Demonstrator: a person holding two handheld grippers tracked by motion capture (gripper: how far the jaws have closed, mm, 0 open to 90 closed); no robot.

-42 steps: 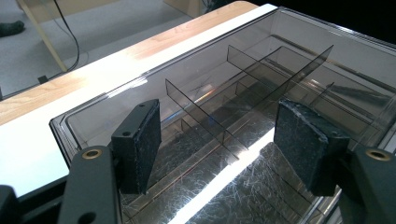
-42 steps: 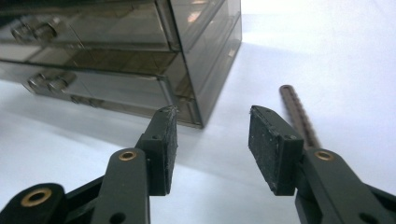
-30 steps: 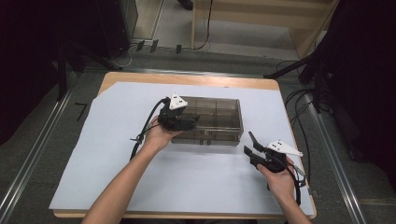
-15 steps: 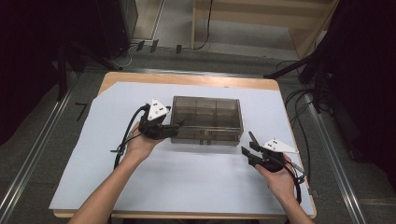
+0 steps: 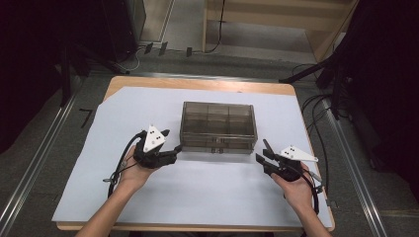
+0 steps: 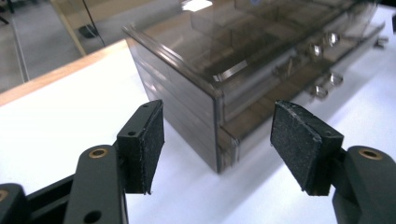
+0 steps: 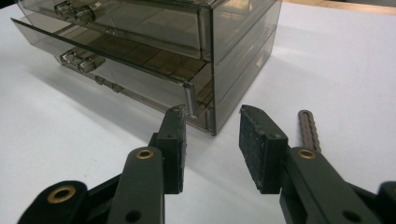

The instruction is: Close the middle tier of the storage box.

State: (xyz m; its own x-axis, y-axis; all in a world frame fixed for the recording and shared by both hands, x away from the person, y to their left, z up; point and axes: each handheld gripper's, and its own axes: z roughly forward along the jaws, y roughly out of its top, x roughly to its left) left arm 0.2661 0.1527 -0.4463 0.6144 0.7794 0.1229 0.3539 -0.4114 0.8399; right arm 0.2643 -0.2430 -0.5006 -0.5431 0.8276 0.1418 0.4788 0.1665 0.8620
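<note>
Left gripper [image 5: 170, 146] has come off the box's top-left area and slid left and nearer; it now sits just off the near-left corner. Right gripper [image 5: 261, 151] hasn't shifted. Both sets of jaws have just been closing a bit, nothing between them.

Left gripper: jaws apart, pads [image 6: 148, 144] bare, aimed at the near-left corner of the smoky translucent plastic drawer box [image 5: 218, 126], close to it but not touching. Held in the left hand [image 5: 134, 170], cable looping off to the left.

Right gripper: jaws narrower but with a clear gap between them, empty, pointing at the box's near-right corner, apart from it. Right hand [image 5: 296, 190] grips it near the table's near-right edge.

Box stands mid-table, slightly far of centre, on the white paper sheet [image 5: 123, 113] covering the wooden table [image 5: 197, 84]. In the right gripper view the lower drawer [image 7: 116, 60] is pulled out a little past the box's front face; the upper one sits flush. Clear knob handles [image 7: 77, 60] on both fronts.

A small brown ridged strip [image 7: 309, 130] lies flat on the paper just right of the right gripper's jaws.
</note>
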